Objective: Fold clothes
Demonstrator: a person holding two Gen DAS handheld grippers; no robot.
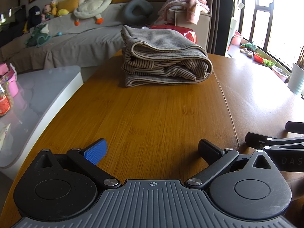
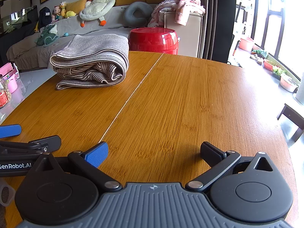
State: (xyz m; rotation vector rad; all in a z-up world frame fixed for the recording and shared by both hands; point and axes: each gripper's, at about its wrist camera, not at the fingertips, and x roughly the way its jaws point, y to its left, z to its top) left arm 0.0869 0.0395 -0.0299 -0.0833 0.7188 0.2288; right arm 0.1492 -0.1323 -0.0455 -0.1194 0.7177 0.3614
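The striped garment (image 1: 163, 57) already sits folded in a compact bundle at the far side of the desk (image 1: 152, 117) — well apart from the left gripper (image 1: 152, 150) and right gripper (image 2: 153, 152), both with jaws spread and empty — so folding looks essentially finished.

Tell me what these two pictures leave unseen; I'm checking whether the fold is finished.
- Striped garment: its far side and inner layers, hidden by its own folds in both views.
- Red stool: mostly hidden behind the garment in the left wrist view.
- Right hand-held gripper: only its side shows in the left wrist view, cut by the frame edge.
- Jar: cut by the left edge; label unreadable.
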